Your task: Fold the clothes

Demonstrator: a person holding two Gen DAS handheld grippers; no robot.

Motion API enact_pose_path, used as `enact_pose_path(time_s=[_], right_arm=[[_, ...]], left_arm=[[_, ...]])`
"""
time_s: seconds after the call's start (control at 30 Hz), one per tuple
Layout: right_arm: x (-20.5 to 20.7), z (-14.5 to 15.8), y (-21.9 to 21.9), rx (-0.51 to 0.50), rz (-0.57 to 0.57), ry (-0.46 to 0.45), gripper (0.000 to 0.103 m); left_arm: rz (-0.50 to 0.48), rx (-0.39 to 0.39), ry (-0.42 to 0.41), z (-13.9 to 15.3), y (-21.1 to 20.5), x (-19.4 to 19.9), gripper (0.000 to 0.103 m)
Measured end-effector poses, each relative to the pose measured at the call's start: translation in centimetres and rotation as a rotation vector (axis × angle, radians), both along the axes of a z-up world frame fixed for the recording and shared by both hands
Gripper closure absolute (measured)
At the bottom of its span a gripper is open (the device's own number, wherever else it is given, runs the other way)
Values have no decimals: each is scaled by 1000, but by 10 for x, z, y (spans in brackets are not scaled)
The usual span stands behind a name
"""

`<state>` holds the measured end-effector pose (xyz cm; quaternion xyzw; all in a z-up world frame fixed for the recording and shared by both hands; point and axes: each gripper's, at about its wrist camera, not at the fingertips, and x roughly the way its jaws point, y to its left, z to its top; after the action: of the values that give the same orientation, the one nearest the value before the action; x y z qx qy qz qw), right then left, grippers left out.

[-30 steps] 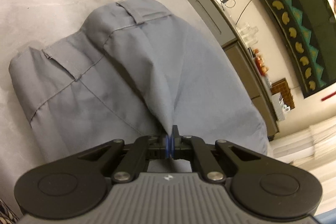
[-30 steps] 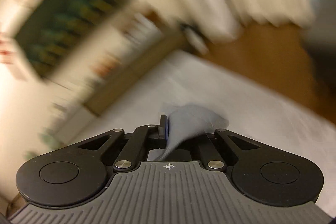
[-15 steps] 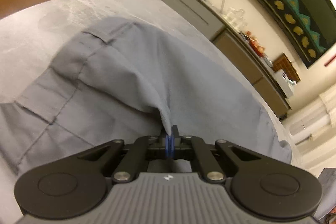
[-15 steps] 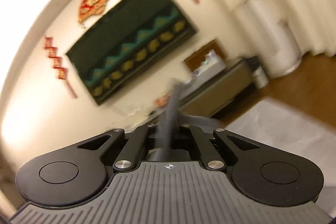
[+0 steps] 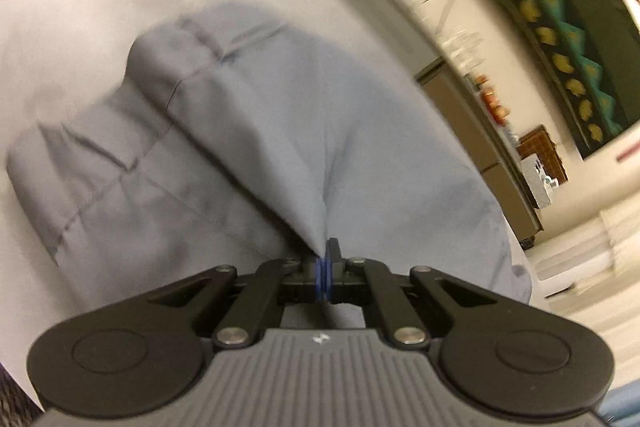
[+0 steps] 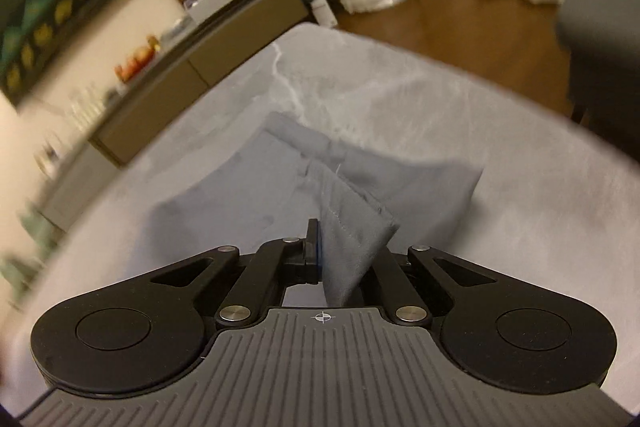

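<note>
A grey garment (image 5: 248, 147), with seams and belt loops like trousers, lies spread on a pale grey marbled table (image 5: 80, 27). In the left wrist view my left gripper (image 5: 326, 259) is shut on a pulled-up peak of its cloth, and the fabric fans away from the pinch. The right wrist view shows the same garment (image 6: 248, 187) lying partly folded on the table (image 6: 400, 99). My right gripper (image 6: 332, 259) is shut on a stitched hem corner, which sticks out past the fingers and hides the right one.
A long low cabinet (image 6: 224, 39) with small items on top runs along the wall beyond the table's far edge. A dark wall hanging (image 5: 560, 27) is above it. Wooden floor (image 6: 460, 19), white curtains and a dark chair (image 6: 600, 27) lie to the right.
Both grippers kept their hold on the cloth. The right one swung from facing the wall down toward the table. The left view tilted back over the garment, blurred by motion.
</note>
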<state>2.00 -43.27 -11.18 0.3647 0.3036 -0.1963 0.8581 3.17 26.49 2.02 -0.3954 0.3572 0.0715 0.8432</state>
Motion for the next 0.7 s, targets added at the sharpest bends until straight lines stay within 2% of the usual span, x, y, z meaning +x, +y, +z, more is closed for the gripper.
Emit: enact_pose_path(time_s=[0.07,0.1,0.2,0.3,0.33,0.4,0.47,0.53,0.57,0.63,0.7], right_arm=[[25,21,-7,43,14,-101,103],[38,41,-5,48,50,-182,103],[57,128,18,58,236,-458,103],[46,196,25,4,366,-693,103],[39,198,19,-14,366,-708,103],[24,190,4,-48,339,-686,103],[27,146,-19,-60,264,-495,103],[39,85,-40,-45,201,-264,103],[43,58,-47,-33,180,-178,103],[46,20,-52,-13,171,-94,103],[48,-3,-52,-11,169,-59,103]], left_arm=[[29,-39,-1,7,8,11,101],[44,-58,-2,11,11,17,101],[88,-116,-4,22,23,34,101],[107,-123,-52,27,22,16,101],[107,-120,-54,24,20,7,101],[106,-112,-57,17,18,-10,101],[97,-133,-14,-1,14,-20,101],[78,-122,18,-13,10,-23,101],[67,-115,33,-18,7,-24,101],[50,-97,52,-24,4,-25,101],[36,-66,50,-21,1,-25,101]])
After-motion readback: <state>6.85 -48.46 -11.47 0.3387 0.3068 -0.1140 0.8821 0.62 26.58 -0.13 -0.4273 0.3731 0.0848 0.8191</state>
